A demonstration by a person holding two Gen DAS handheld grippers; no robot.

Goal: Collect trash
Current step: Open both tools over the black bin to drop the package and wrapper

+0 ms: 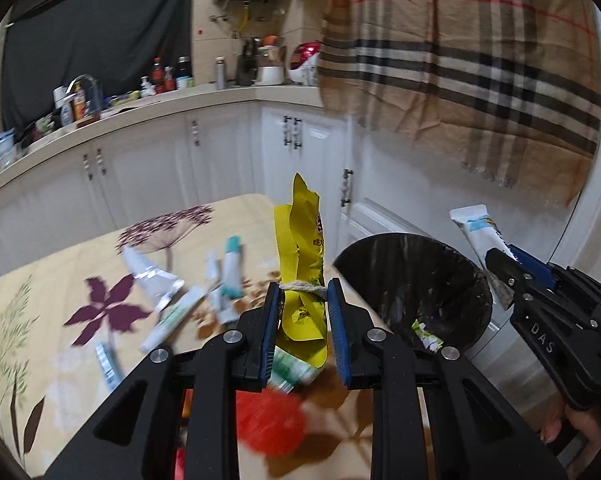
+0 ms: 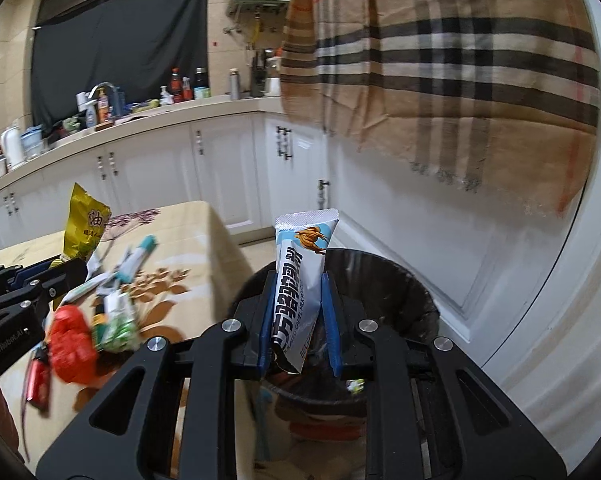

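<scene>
Trash in hand: the left gripper (image 1: 303, 294) is clenching a crumpled yellow wrapper (image 1: 302, 256) tied with twine, its top sticking up above the jaws; the right gripper (image 2: 300, 292) is clamping a white-and-blue milk-powder sachet (image 2: 302, 276), held upright.
Bin: a black-lined trash bin (image 1: 476, 276) is standing on the floor just beside the table's corner, with a few scraps already lying inside it.
Right side: the sachet is hanging over the bin's mouth (image 2: 380, 264), so this one looks ready to drop.
Left side: the yellow wrapper is sitting above the table edge, near the bin's rim but not yet over the opening, as far as I am judging it.
Still waiting: small tubes and sachets (image 1: 228, 276), a red crumpled bag (image 2: 70, 338) and a green-and-white packet (image 2: 118, 326) are lying scattered on the flowered tablecloth (image 1: 40, 304).
Doing it well: I would be letting the right jaws go first, low over the centre of the opening, since the light sachet could flutter past the rim.
Then: bringing the left one fully across the rim before loosening, keeping the two tools apart over that narrow mouth.
Watch for: the twine or foil clinging to a pad; opening wide should be shedding it.
</scene>
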